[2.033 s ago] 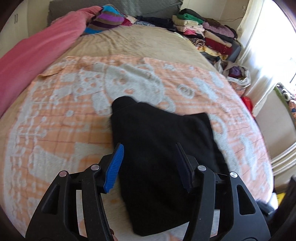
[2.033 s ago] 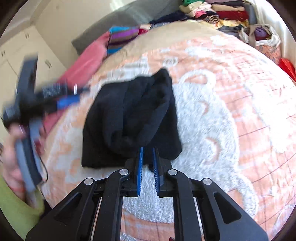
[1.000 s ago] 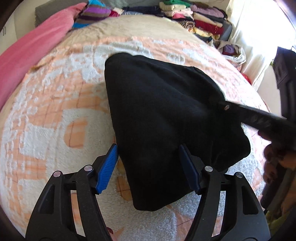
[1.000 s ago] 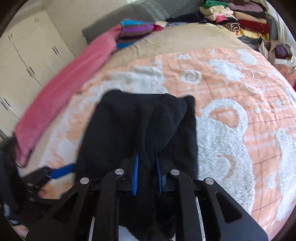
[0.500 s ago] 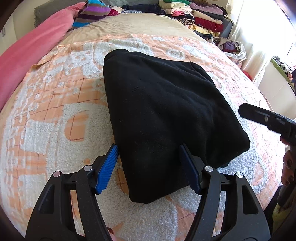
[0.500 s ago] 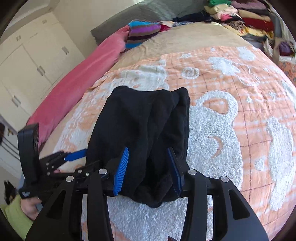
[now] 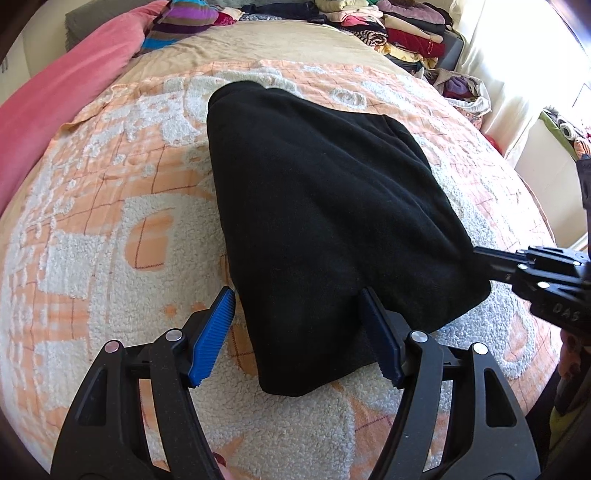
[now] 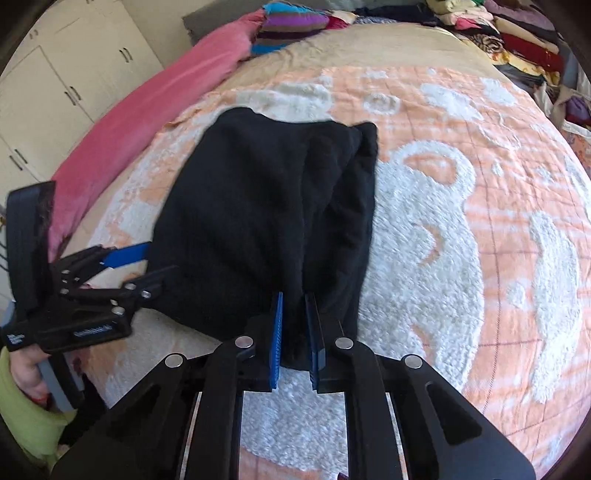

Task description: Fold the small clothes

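Blue-padded jaws of the right gripper (image 8: 295,328), at six o'clock in its own view, are pinched shut on the near hem of the black garment (image 8: 273,221). The left gripper (image 7: 297,332) stands wide, its pads straddling the garment's near corner without pressing it. The garment lies centrally on the orange-and-white blanket (image 7: 110,221), already doubled into a compact bundle; a further fold or final smoothing seems to remain. Stacked folded clothes (image 7: 399,26) sit at one o'clock.

clear: blanket (image 8: 461,240) right of black garment (image 8: 266,221) | blocked: pink bedding (image 8: 147,122) left, clothes stacks (image 7: 399,26) far
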### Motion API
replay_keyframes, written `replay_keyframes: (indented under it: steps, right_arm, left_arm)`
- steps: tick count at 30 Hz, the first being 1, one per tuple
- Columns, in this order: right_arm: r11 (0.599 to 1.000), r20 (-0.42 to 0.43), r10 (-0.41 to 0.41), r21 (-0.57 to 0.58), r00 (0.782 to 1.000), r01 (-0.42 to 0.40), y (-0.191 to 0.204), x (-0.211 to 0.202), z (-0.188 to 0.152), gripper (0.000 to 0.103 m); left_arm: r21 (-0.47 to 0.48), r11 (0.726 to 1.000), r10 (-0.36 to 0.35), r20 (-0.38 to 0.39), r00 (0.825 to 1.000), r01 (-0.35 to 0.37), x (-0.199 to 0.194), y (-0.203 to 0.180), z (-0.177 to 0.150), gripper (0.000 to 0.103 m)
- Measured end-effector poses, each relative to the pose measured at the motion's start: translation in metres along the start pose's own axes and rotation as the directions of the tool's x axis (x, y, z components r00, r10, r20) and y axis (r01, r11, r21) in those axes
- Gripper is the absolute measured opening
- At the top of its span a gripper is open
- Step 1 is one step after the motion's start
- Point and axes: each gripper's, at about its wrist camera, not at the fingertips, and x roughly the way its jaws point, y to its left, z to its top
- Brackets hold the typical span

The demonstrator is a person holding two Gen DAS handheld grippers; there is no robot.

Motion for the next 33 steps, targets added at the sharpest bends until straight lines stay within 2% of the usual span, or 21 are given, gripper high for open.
replay_keyframes:
  steps: [7,11,13,15,20,33]
  right_arm:
    - [1.0,-0.001,-0.004,0.024,1.0,0.004,-0.005,0.006,0.0,0.011]
    - [1.0,0.023,-0.023,-0.01,0.999,0.023,0.001,0.001,0.003,0.02]
    - [0.999,0.042,-0.031,-0.018,0.999,0.032,0.002,-0.005,0.004,0.031]
    - [0.999,0.056,-0.029,-0.014,0.998,0.03,0.001,-0.01,0.004,0.035]
    - [1.0,0.101,-0.012,-0.007,0.995,0.013,-0.001,-0.023,0.007,0.037]
    - [1.0,0.205,0.015,0.009,0.979,-0.017,-0.004,-0.046,0.016,0.059]
  left_arm:
    - [0.003,1.0,0.005,0.0,1.0,-0.005,0.001,-0.001,-0.001,0.061]
    - [0.003,1.0,0.011,0.008,1.0,-0.011,-0.003,-0.001,-0.001,0.061]
    - [0.003,1.0,0.017,0.012,1.0,-0.017,-0.006,0.0,-0.001,0.061]
    - [0.003,1.0,0.018,0.018,1.0,-0.018,-0.009,0.0,0.0,0.062]
    - [0.003,1.0,0.022,0.033,0.999,-0.022,-0.017,0.0,0.003,0.065]
    - [-0.01,1.0,0.03,0.075,0.997,-0.029,-0.04,0.004,0.011,0.066]
